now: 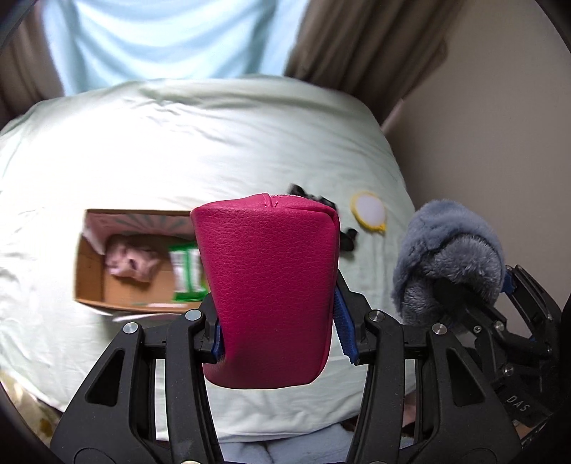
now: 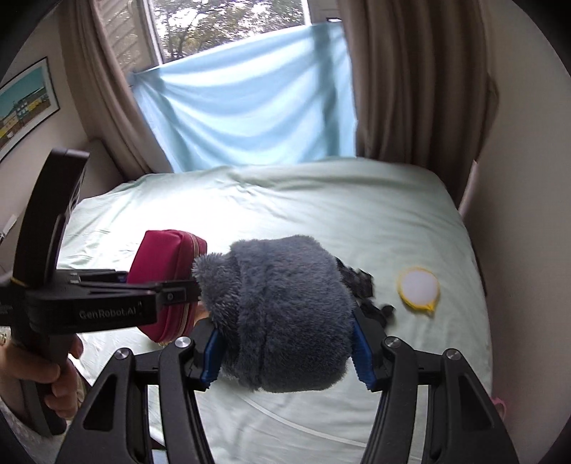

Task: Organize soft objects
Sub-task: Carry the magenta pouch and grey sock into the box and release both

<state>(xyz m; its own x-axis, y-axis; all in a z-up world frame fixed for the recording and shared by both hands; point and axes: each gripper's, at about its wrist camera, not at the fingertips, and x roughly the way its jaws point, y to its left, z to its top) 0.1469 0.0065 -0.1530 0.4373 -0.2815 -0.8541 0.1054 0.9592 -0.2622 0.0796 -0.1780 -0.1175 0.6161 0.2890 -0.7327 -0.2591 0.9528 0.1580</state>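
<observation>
bed (image 1: pixel 214 142) | left view only: cardboard box (image 1: pixel 89 271) | right: window (image 2: pixel 228 25)

White lettering "GenRobot.AI" marks the left gripper (image 2: pixel 178 285) body at nine o'clock; "DAS" marks the right gripper (image 1: pixel 464 278) at four o'clock.

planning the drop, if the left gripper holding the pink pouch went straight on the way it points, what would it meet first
Probably the pale green bedsheet, near the open cardboard box. The left gripper is shut on the pink leather-look zip pouch, which hides that line; depth is unclear.
</observation>
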